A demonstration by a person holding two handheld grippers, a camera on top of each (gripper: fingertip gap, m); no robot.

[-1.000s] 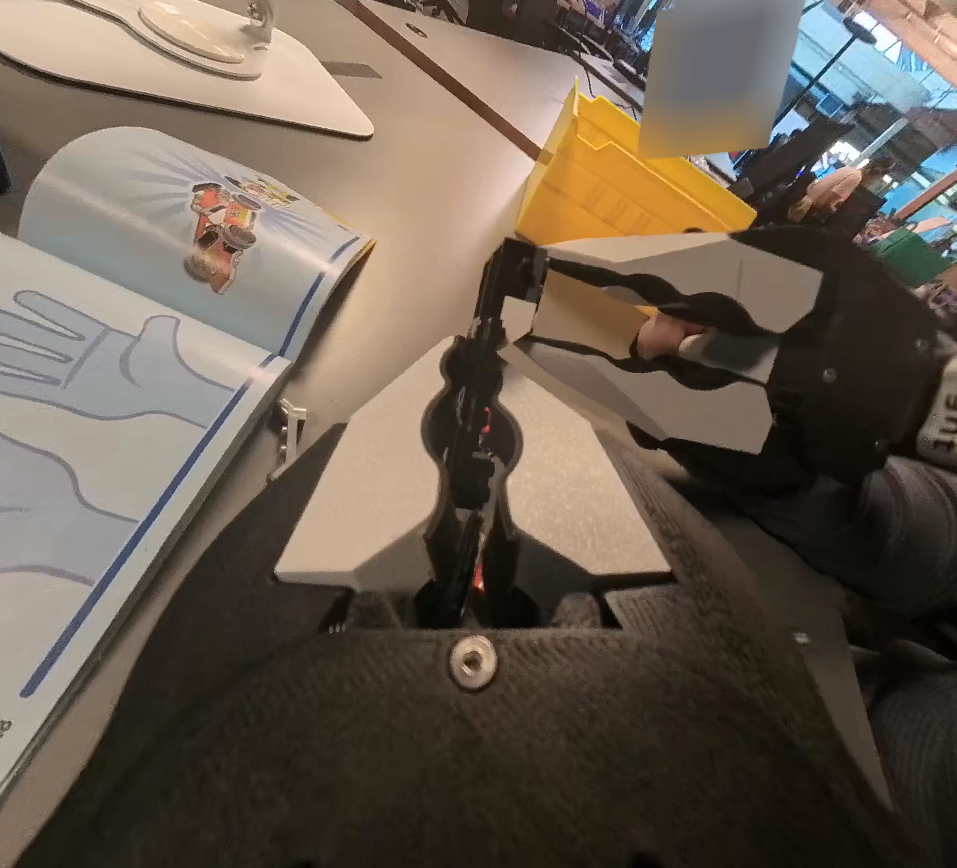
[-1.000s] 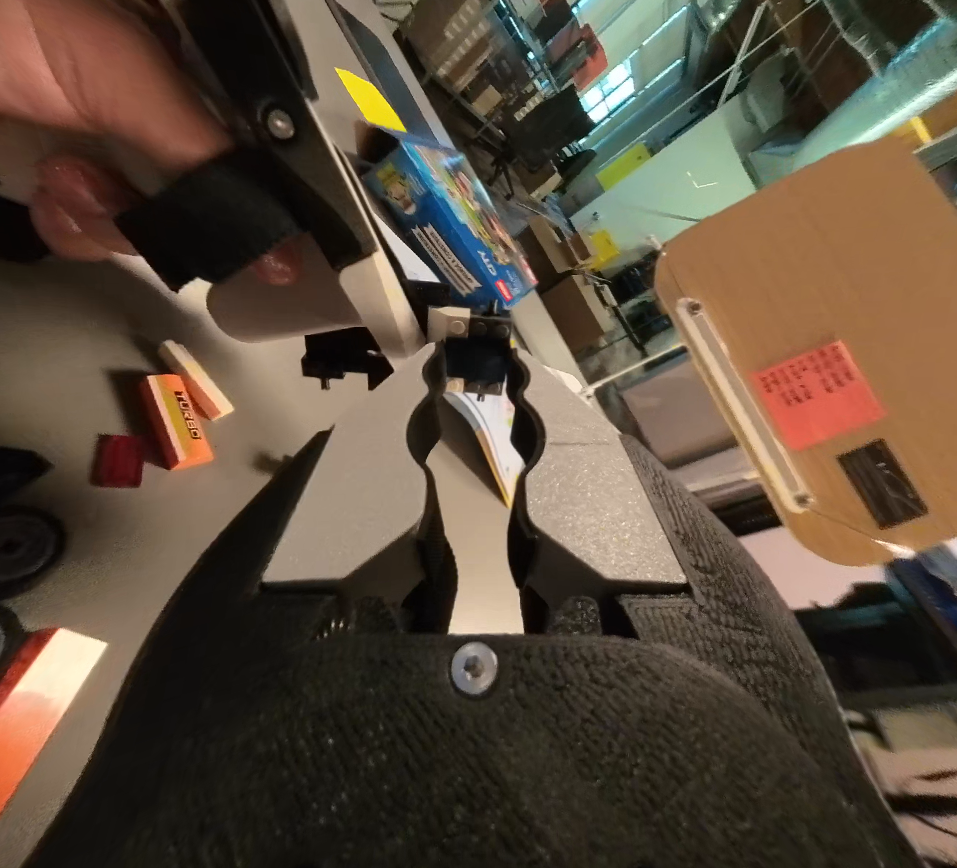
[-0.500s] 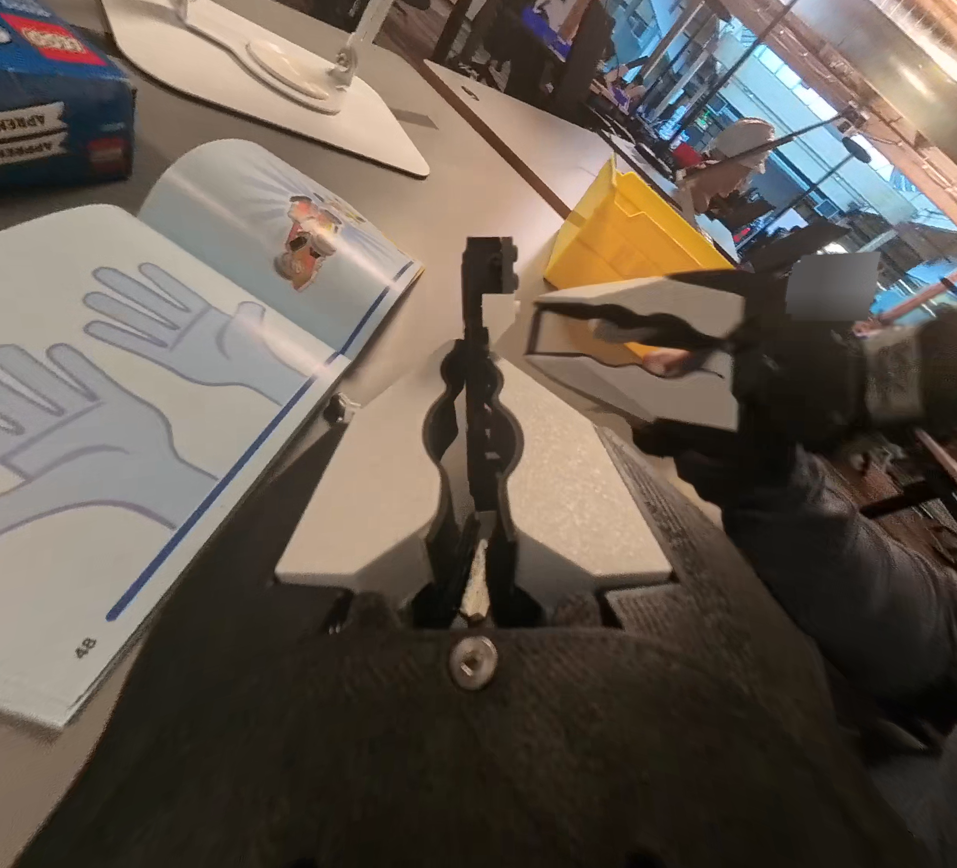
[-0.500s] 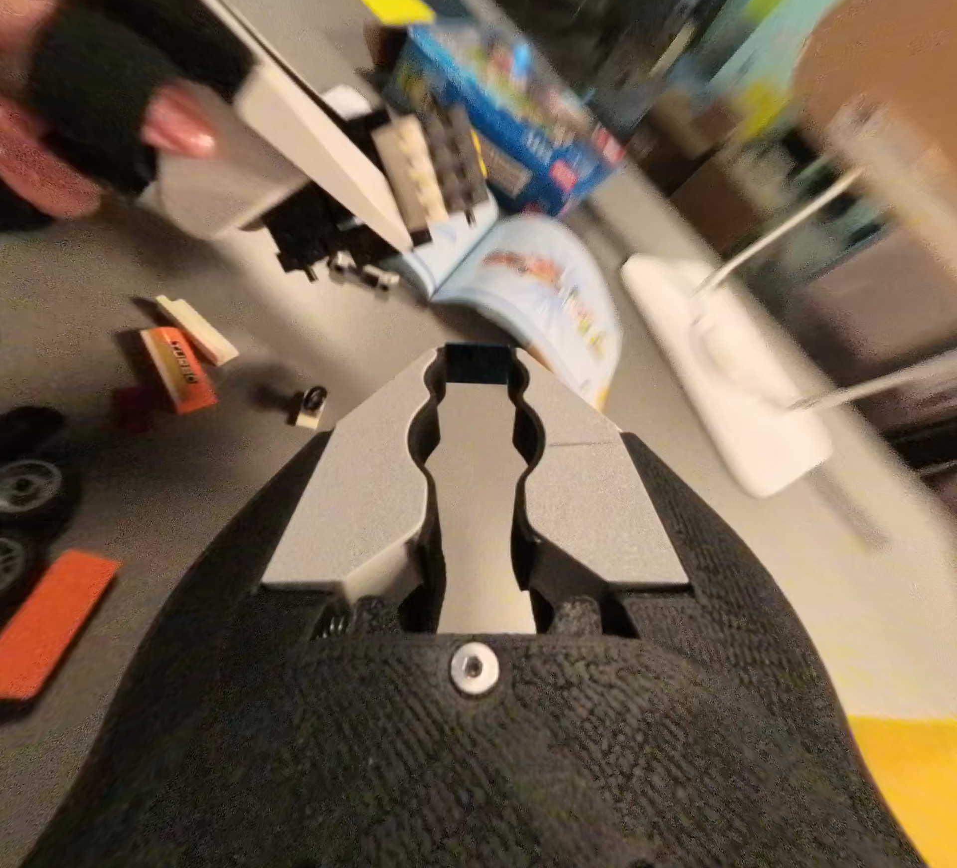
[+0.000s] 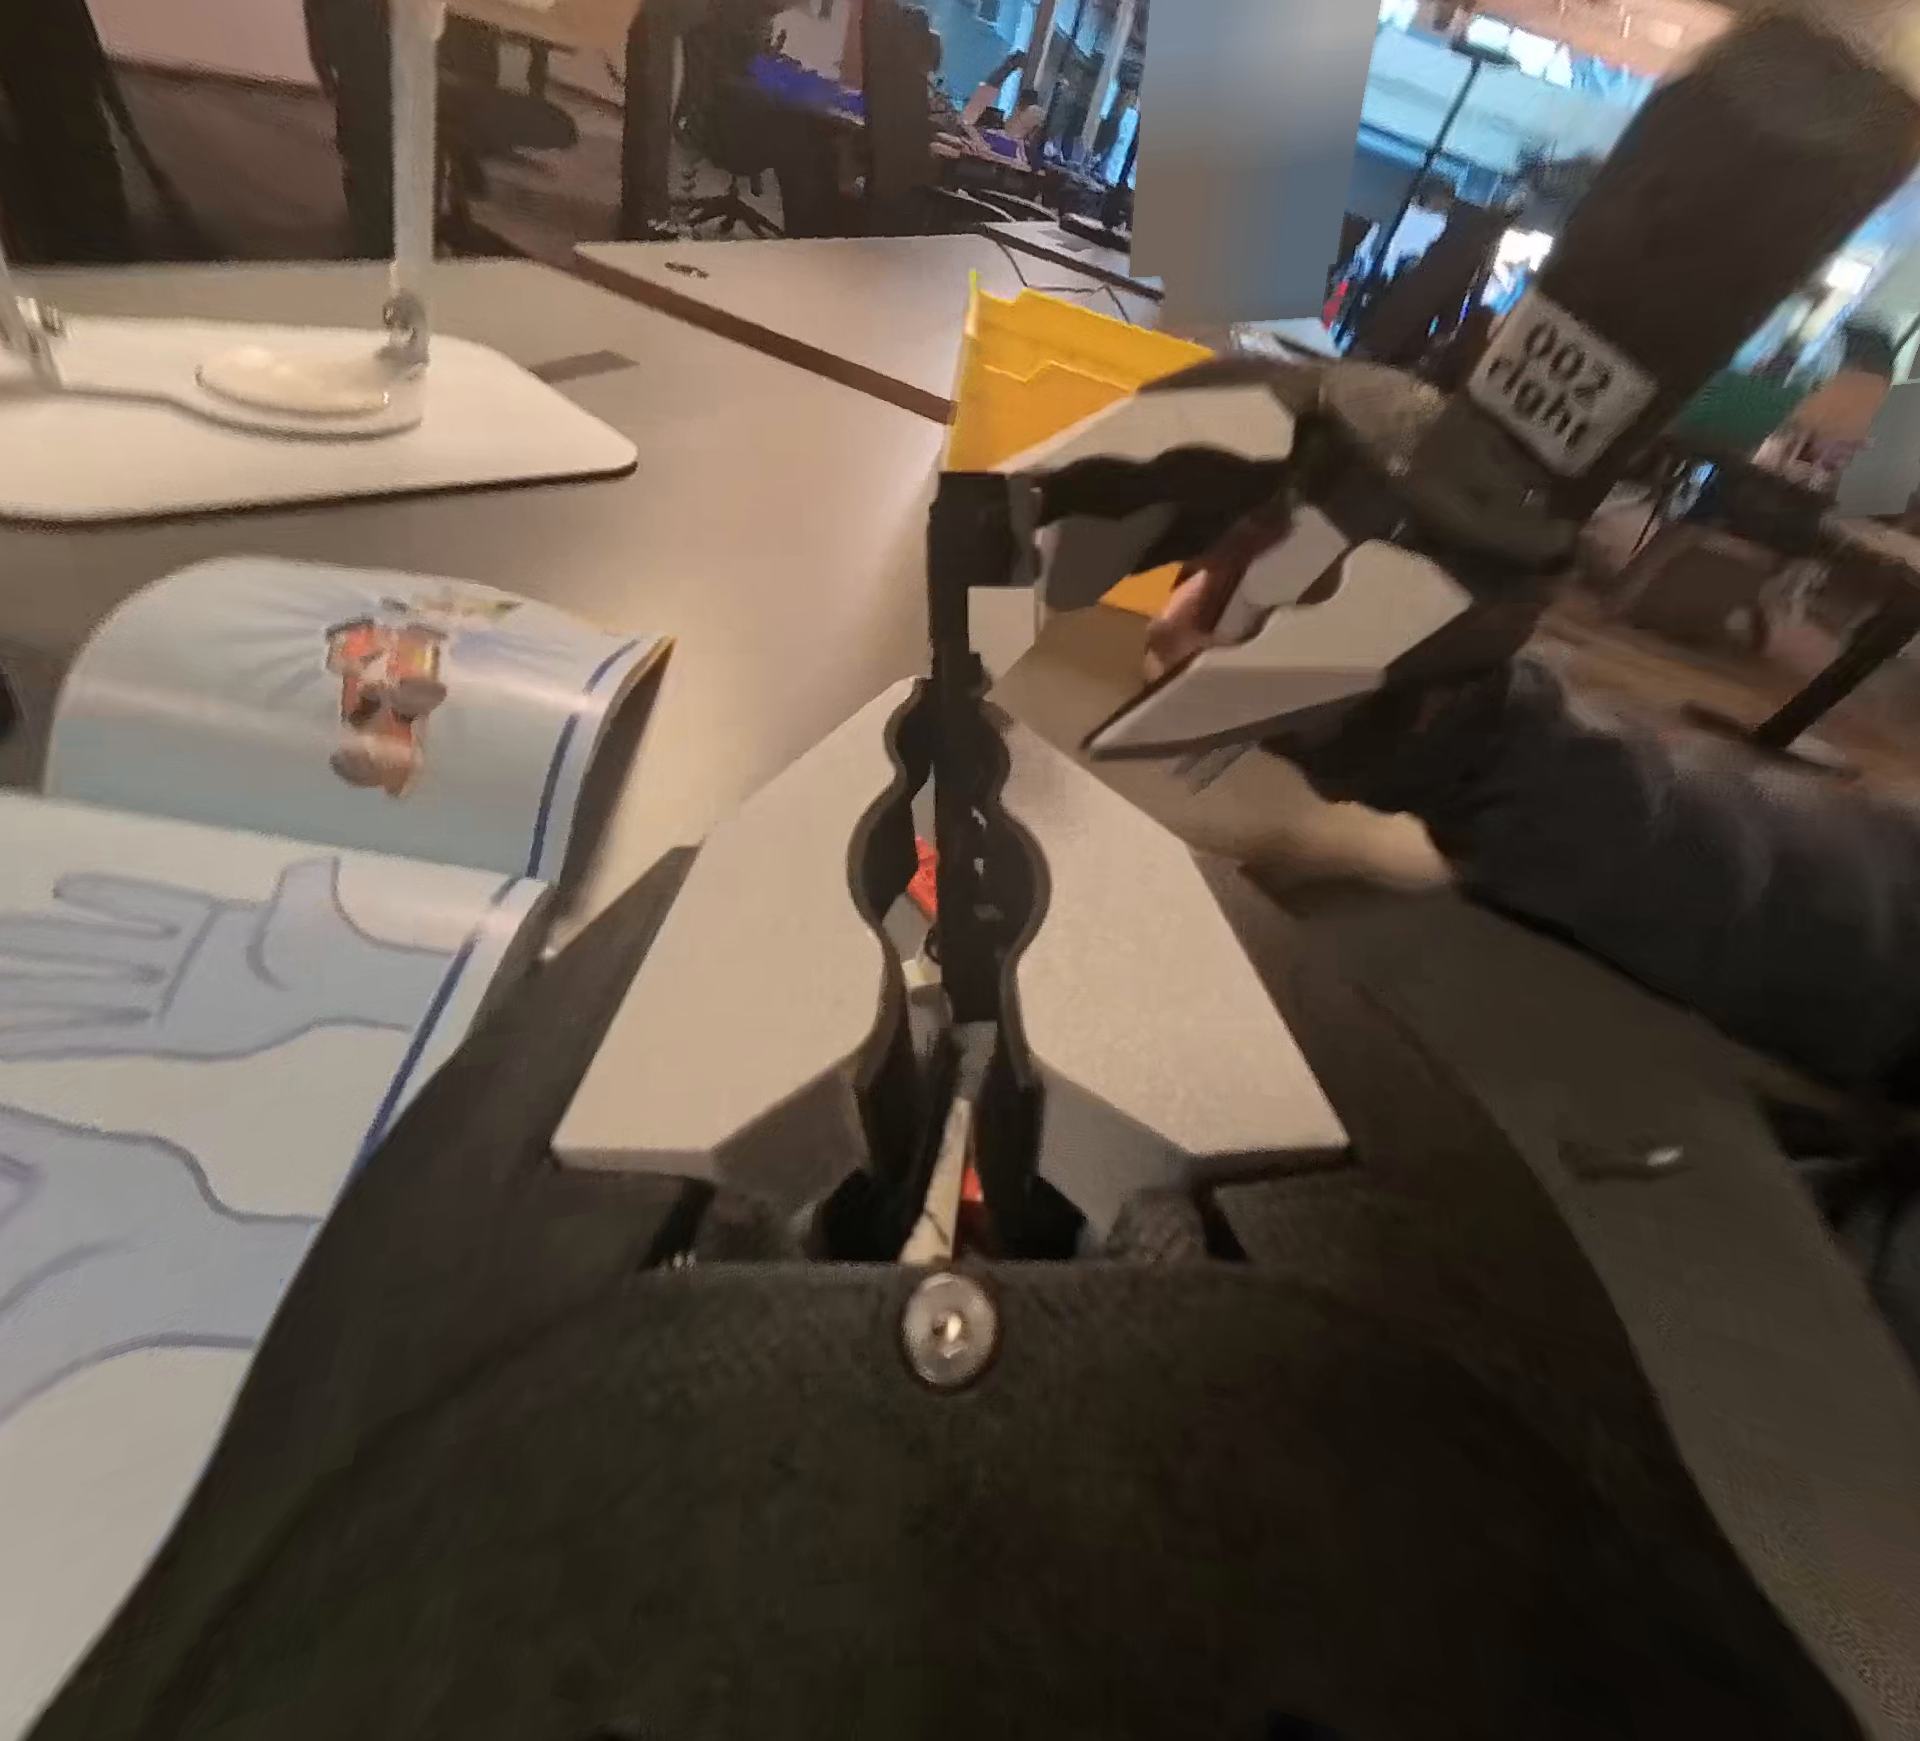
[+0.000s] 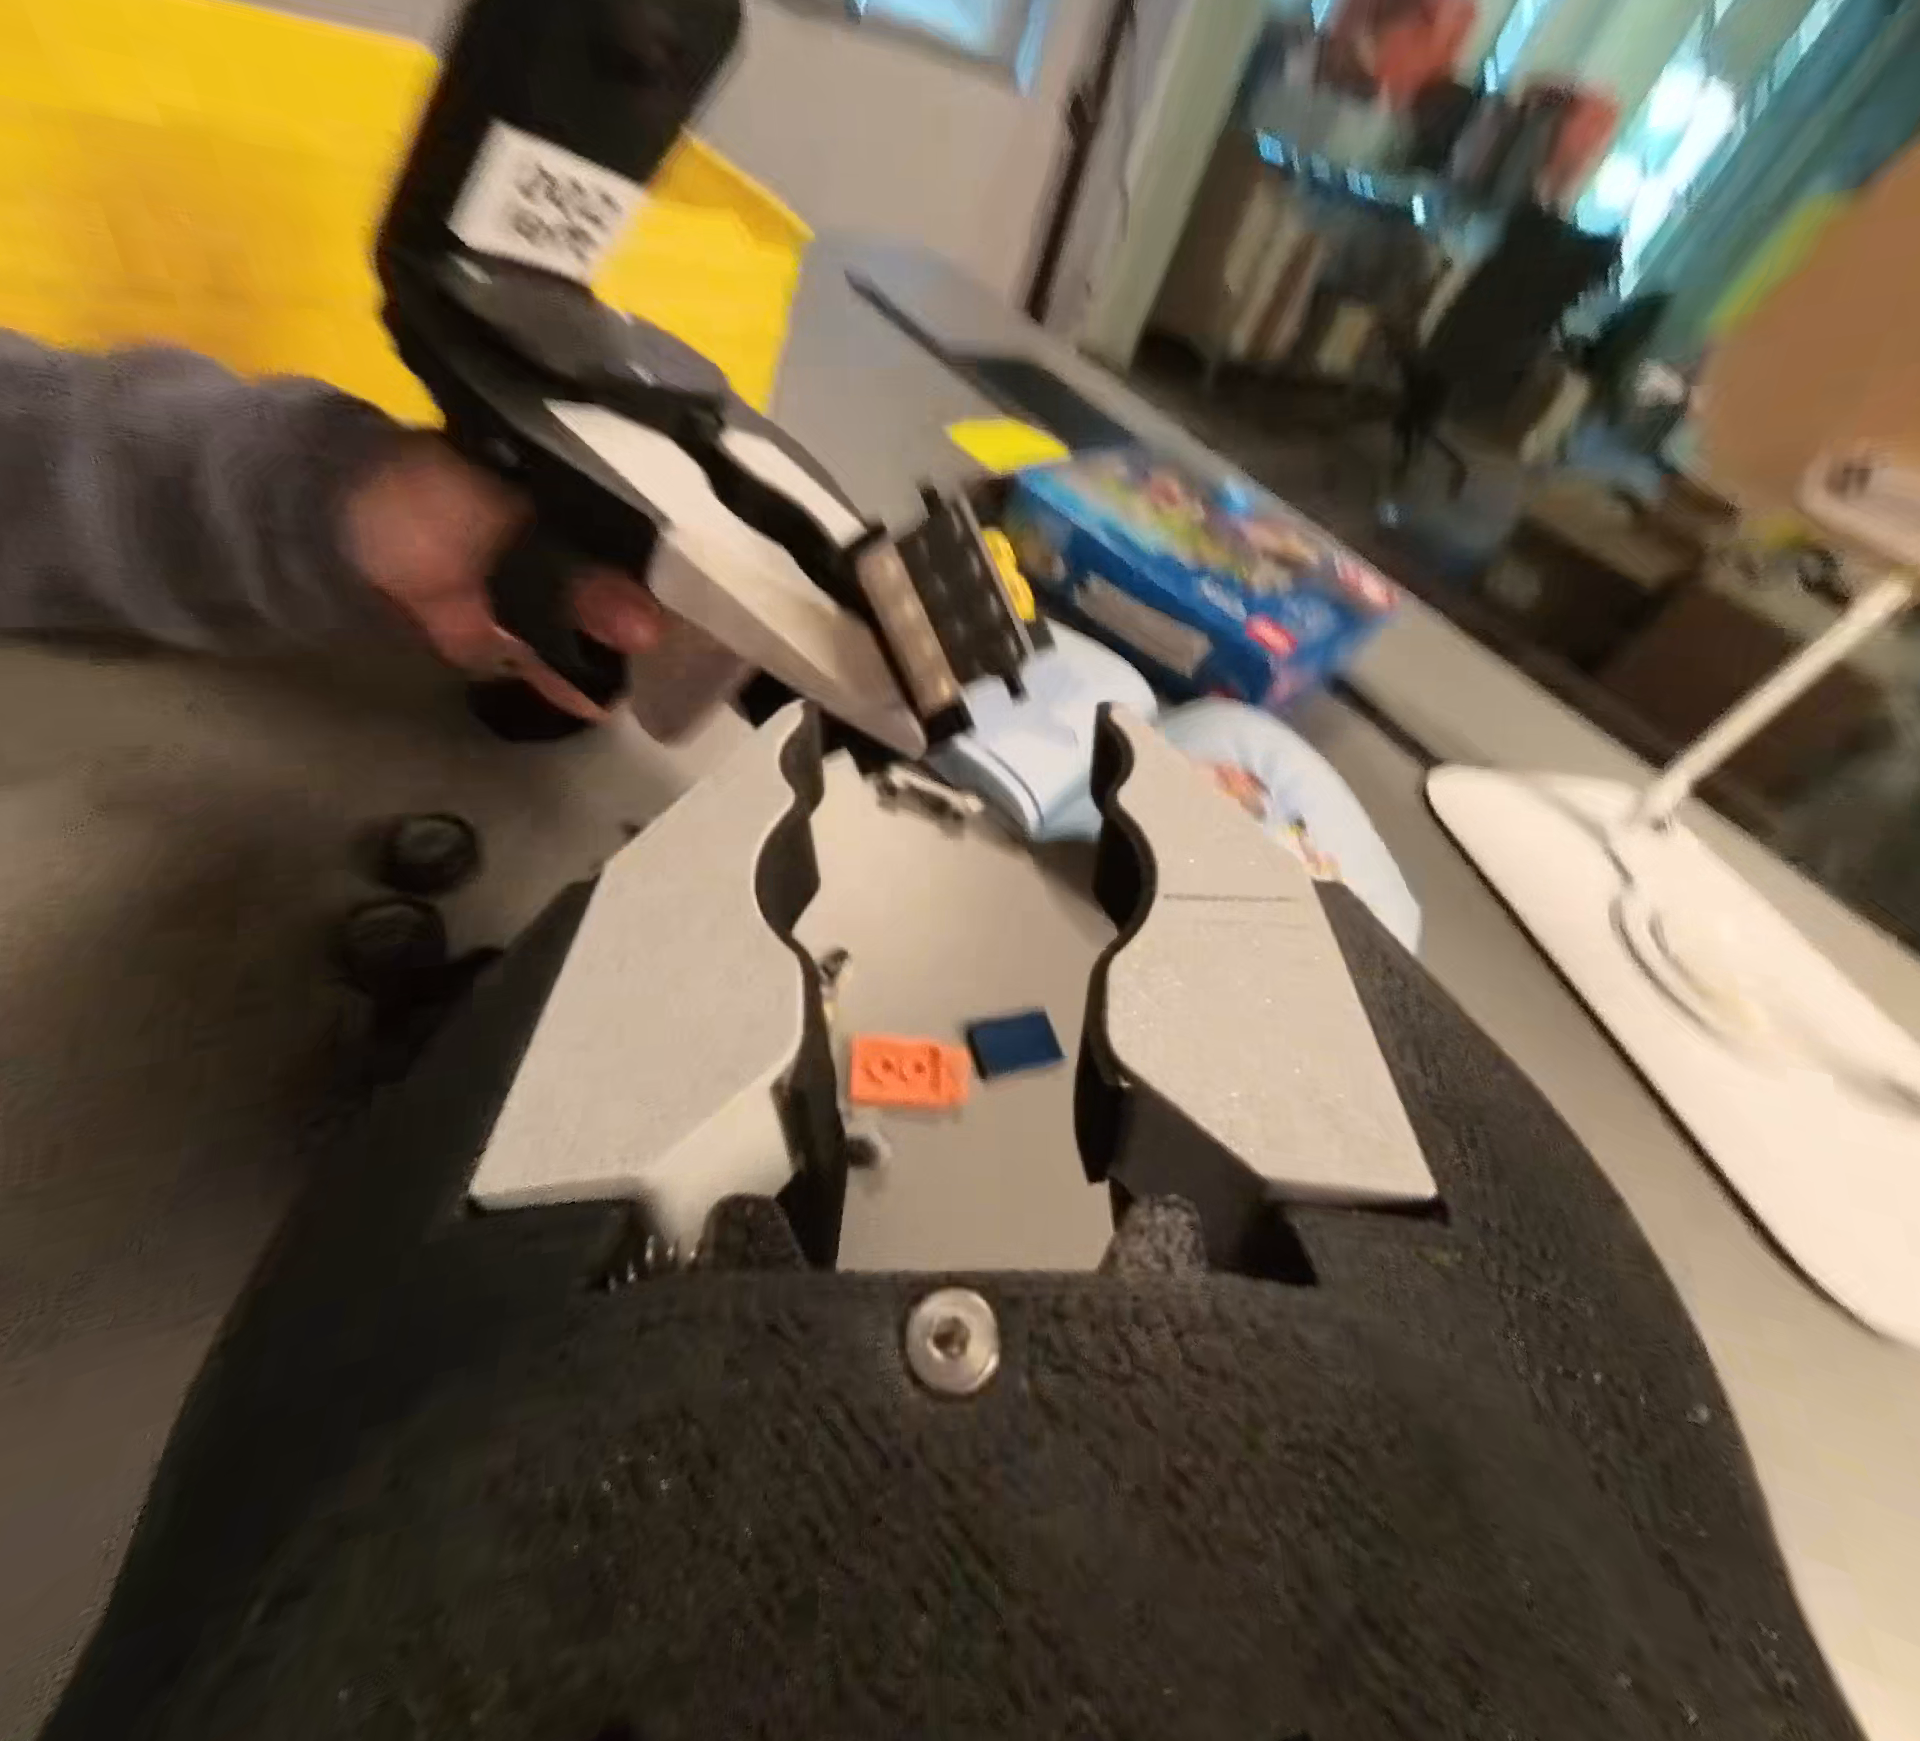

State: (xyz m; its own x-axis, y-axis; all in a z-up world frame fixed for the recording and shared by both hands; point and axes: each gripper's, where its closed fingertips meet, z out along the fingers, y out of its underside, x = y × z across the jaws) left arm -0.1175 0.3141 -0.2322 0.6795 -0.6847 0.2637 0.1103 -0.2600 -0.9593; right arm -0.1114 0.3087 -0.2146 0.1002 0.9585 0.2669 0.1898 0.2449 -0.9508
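The left gripper [image 5: 951, 704] is clamped tight on a thin black plate assembly [image 5: 961, 611] standing upright between its pads, while the right gripper [image 6: 951, 746] hangs wide open with nothing between its fingers

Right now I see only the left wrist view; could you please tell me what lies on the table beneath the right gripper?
Observer: A small flat orange plastic tile and a small flat dark blue plastic tile lie side by side on the grey table, framed between the open fingers of the right gripper.
Operator: Thank you. What lies to that gripper's left?
Observer: Two round black rubber wheels lie there on the table.
Operator: And the black piece that my left gripper holds?
Observer: The left gripper holds a black plastic plate whose broad face is studded, with a pale strip along one edge.
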